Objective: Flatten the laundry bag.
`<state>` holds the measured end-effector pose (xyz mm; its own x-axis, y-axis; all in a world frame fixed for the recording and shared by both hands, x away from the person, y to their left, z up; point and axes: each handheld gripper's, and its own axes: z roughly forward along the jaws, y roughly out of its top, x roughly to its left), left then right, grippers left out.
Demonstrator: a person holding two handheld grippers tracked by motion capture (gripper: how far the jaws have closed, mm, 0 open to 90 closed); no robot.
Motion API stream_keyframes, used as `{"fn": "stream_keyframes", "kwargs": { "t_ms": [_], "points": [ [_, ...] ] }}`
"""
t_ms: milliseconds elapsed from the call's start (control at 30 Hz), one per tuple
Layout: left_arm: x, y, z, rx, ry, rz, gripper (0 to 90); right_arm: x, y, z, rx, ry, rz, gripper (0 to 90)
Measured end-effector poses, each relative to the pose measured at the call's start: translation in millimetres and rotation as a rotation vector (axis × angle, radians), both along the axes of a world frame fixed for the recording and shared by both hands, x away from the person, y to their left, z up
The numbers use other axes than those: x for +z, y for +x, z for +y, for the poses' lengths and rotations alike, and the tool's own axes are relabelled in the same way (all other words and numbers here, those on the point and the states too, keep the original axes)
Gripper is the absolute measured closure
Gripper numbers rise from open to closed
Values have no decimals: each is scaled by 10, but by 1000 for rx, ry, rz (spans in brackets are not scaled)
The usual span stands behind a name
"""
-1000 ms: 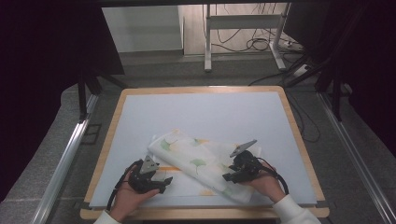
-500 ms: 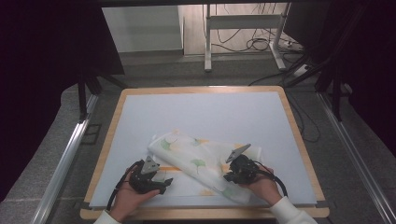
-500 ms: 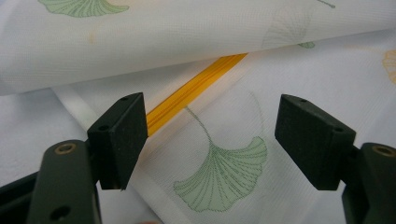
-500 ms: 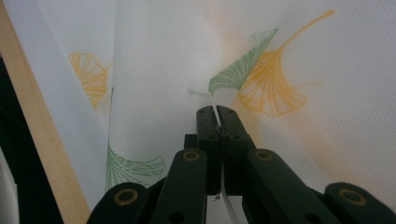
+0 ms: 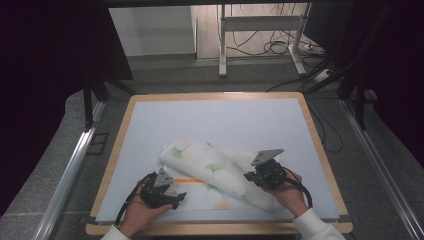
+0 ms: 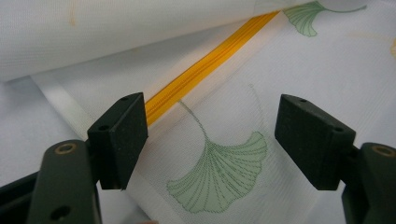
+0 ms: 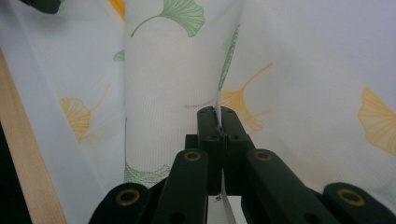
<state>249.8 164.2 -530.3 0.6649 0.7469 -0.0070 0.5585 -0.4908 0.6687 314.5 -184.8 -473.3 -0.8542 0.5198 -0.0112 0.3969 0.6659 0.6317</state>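
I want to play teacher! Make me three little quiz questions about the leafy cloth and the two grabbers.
1. True or false: the right hand-held gripper is pinching an edge of the leaf-print cloth.
2. What colour is the zipper that runs across the cloth in the left gripper view?
3. How do the jaws of the left hand-held gripper stand? A) wide apart above the cloth B) clamped on the zipper C) holding a wooden spoon

Key: 1 true; 2 yellow-orange; 3 A
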Motion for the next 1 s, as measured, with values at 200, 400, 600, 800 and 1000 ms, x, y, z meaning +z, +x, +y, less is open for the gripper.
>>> {"fn": "stream_keyframes", "kwargs": {
  "t_ms": [200,400,600,800,1000],
  "points": [
    [-24,19,-15,-6,5,13,252,62,52,-48,-26,5,-39,888],
    [-41,28,-17,-7,5,20,253,174,154,-115,-63,17,-88,888],
    [-20,22,8,2,-12,5,327,274,313,-159,-95,35,-111,888],
    [8,34,36,-11,-48,23,534,301,442,-198,-128,46,-103,888],
    [14,36,40,-35,-65,39,619,343,560,-226,-145,48,-102,888]
  ]
}}
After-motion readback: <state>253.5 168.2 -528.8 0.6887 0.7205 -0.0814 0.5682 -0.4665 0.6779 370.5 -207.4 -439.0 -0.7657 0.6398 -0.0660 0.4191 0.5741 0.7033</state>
